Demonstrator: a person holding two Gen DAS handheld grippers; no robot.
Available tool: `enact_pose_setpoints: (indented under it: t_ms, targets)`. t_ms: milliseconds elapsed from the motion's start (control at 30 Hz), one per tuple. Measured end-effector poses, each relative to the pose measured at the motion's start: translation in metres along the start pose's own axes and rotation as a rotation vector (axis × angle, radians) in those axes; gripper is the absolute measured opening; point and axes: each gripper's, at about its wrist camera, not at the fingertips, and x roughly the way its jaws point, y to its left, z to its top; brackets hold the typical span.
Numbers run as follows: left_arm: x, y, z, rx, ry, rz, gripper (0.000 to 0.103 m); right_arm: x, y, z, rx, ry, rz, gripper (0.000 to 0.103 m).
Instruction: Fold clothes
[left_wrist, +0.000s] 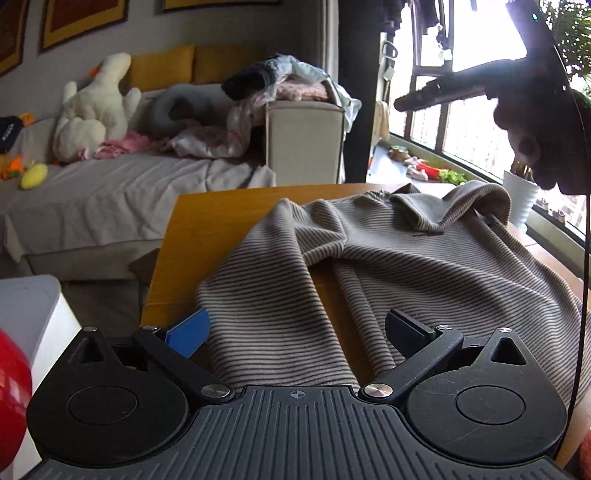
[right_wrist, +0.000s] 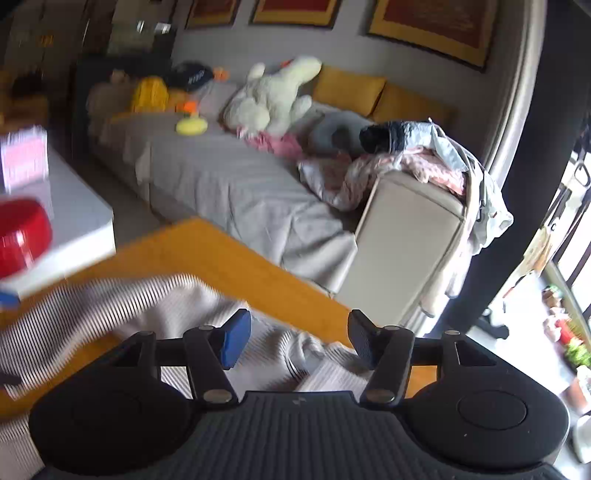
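Both grippers stood with jaws apart and nothing pinched. Left gripper (left_wrist: 297, 336) hung low over the near edge of the striped sweater (left_wrist: 388, 258), blue pad (left_wrist: 188, 338) and black pad (left_wrist: 406, 334) spread wide either side of a sleeve-like fold, cloth between them but not pressed. Right gripper (right_wrist: 295, 339) was over the far side of the garment, by the table's far edge, pads clear of the fabric below; its view was motion-blurred. From the left wrist view it also showed up high at the right, dark against the window, with a hand around it.

Sweater lay rumpled on the wooden table (left_wrist: 207, 229), collar toward the far edge, one sleeve draped across the body, bare table showing between sleeve and body. Sofa (right_wrist: 229, 184) with plush toy (right_wrist: 273, 99) and a heap of clothes (right_wrist: 424, 155) sat behind, not in play.

Step, as judged: spreading or re-gripping, no clean fold made yet, so the task looked early. Next move likely called for each gripper to close on one layer at a hem or shoulder, then pull flat before folding the sleeve in. Risk: grabbing two layers, or dragging the garment off the edge.
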Motion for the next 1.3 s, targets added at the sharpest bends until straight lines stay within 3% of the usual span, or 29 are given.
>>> enact_pose_setpoints:
  t_ms: [33, 200, 433, 500, 633, 700, 867, 967, 1000, 1033, 1200, 1300]
  targets:
    - [0.001, 0.001, -0.001, -0.016, 0.005, -0.014, 0.103, -0.001, -0.003, -0.013, -0.015, 0.031, -0.034, 0.058]
    - [0.009, 0.000, 0.001, -0.080, 0.036, -0.126, 0.103, -0.026, -0.058, -0.081, 0.237, 0.099, -0.192, 0.058]
    - [0.033, -0.043, 0.039, -0.057, 0.026, -0.271, 0.103, -0.022, -0.102, -0.165, 0.348, 0.224, -0.357, 0.058]
    - [0.047, -0.055, 0.054, -0.079, 0.040, -0.314, 0.103, -0.029, -0.108, -0.177, 0.386, 0.188, -0.369, 0.058]
    - [0.091, -0.077, 0.084, -0.157, 0.109, -0.365, 0.097, -0.051, -0.104, -0.184, 0.423, 0.050, -0.310, 0.058]
    - [0.122, -0.086, 0.096, -0.199, 0.150, -0.349, 0.085, -0.061, -0.099, -0.185, 0.424, -0.007, -0.280, 0.059]
    - [0.195, -0.113, 0.111, -0.235, 0.238, -0.269, 0.068, -0.076, -0.092, -0.185, 0.427, -0.063, -0.243, 0.064]
    - [0.211, -0.131, 0.110, -0.175, 0.207, -0.203, 0.038, -0.067, -0.091, -0.178, 0.385, -0.058, -0.260, 0.067]
    - [0.211, -0.138, 0.110, -0.140, 0.186, -0.187, 0.018, -0.062, -0.091, -0.175, 0.373, -0.053, -0.262, 0.067]
    - [0.210, -0.144, 0.110, -0.099, 0.160, -0.176, 0.005, -0.054, -0.090, -0.170, 0.363, -0.044, -0.261, 0.067]
    - [0.163, -0.135, 0.130, -0.037, -0.004, -0.140, 0.005, -0.020, -0.086, -0.155, 0.291, -0.018, -0.291, 0.067]
    - [0.135, -0.110, 0.147, -0.068, -0.077, -0.111, 0.005, -0.001, -0.080, -0.150, 0.240, 0.008, -0.308, 0.067]
